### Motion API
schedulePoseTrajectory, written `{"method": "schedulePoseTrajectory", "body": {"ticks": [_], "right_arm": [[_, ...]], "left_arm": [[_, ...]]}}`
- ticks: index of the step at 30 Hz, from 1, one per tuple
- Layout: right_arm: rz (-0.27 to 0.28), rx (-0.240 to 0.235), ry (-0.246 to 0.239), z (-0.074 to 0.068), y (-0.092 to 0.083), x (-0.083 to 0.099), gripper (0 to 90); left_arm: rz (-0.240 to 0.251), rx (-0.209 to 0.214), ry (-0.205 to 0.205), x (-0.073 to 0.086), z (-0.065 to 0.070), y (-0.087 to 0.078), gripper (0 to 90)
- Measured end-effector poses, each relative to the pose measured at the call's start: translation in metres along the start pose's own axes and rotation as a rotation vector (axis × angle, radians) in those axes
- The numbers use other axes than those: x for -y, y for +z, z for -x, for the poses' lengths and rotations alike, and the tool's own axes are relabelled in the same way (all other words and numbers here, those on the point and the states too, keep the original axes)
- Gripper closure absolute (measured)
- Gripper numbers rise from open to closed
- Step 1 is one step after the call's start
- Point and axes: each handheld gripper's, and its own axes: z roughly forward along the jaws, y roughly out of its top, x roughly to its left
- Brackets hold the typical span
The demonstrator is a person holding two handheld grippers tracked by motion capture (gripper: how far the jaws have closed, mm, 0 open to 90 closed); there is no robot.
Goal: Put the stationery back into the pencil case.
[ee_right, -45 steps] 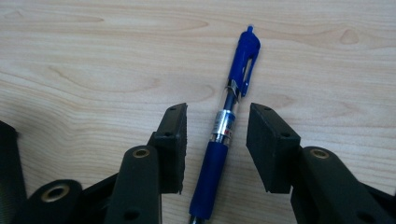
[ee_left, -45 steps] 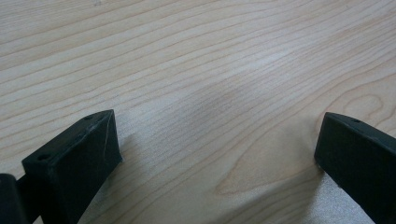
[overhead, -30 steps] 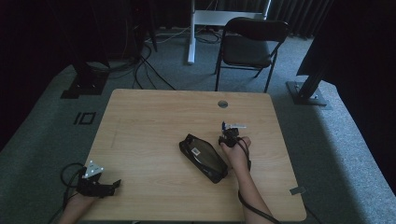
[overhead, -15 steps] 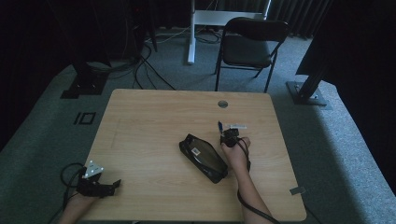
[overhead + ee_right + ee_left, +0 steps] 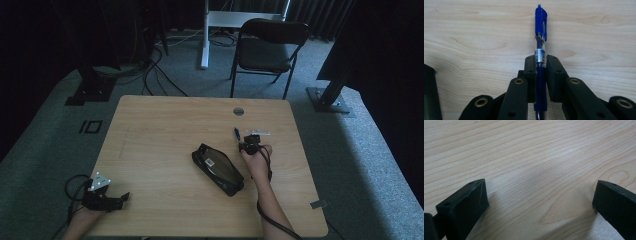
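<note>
A blue click pen (image 5: 540,37) lies along my right gripper's (image 5: 541,61) jaws, and the pads are pressed on its barrel from both sides. Its clip end points away over the wooden table (image 5: 474,30). In the high view that right gripper (image 5: 244,143) sits at the table's middle right, with the pen (image 5: 236,133) sticking out toward the far side. A black zip case (image 5: 218,168) lies flat just left of that hand. My left gripper (image 5: 120,198) rests at the near left corner. Its jaws (image 5: 540,195) stand wide apart over bare wood, with nothing between them.
A round cable hole (image 5: 238,111) sits near the table's far edge. A black chair (image 5: 265,50) stands beyond the table on the carpet, with cables and stand bases around it. The case's dark edge (image 5: 429,95) lies just left of the right gripper.
</note>
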Motion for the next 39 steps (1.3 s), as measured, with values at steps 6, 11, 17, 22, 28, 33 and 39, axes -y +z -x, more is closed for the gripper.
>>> {"method": "schedulePoseTrajectory", "body": {"ticks": [6, 11, 17, 22, 28, 33, 39], "right_arm": [[0.029, -0.008, 0.006, 0.001, -0.010, -0.006, 79.2], [0.049, -0.022, 0.009, 0.002, -0.018, -0.009, 79.2], [0.078, -0.041, 0.006, 0.001, -0.030, -0.014, 79.2], [0.103, -0.051, -0.019, -0.002, -0.041, -0.018, 79.2], [0.121, -0.073, -0.052, -0.006, -0.055, -0.023, 79.2], [0.125, -0.092, -0.074, -0.011, -0.065, -0.026, 79.2], [0.144, -0.117, -0.097, -0.017, -0.075, -0.029, 79.2]], "left_arm": [[0.000, 0.000, 0.000, 0.000, 0.000, 0.000, 0.2], [0.000, 0.000, 0.000, 0.000, 0.000, 0.000, 0.2], [-0.001, 0.000, 0.001, 0.000, 0.000, 0.000, 0.2], [-0.001, 0.000, 0.000, 0.000, 0.000, 0.000, 0.2], [0.000, 0.000, 0.000, 0.000, 0.000, 0.000, 0.2], [0.000, 0.000, 0.000, 0.000, 0.000, 0.000, 0.2], [0.000, 0.000, 0.000, 0.000, 0.000, 0.000, 0.2]]}}
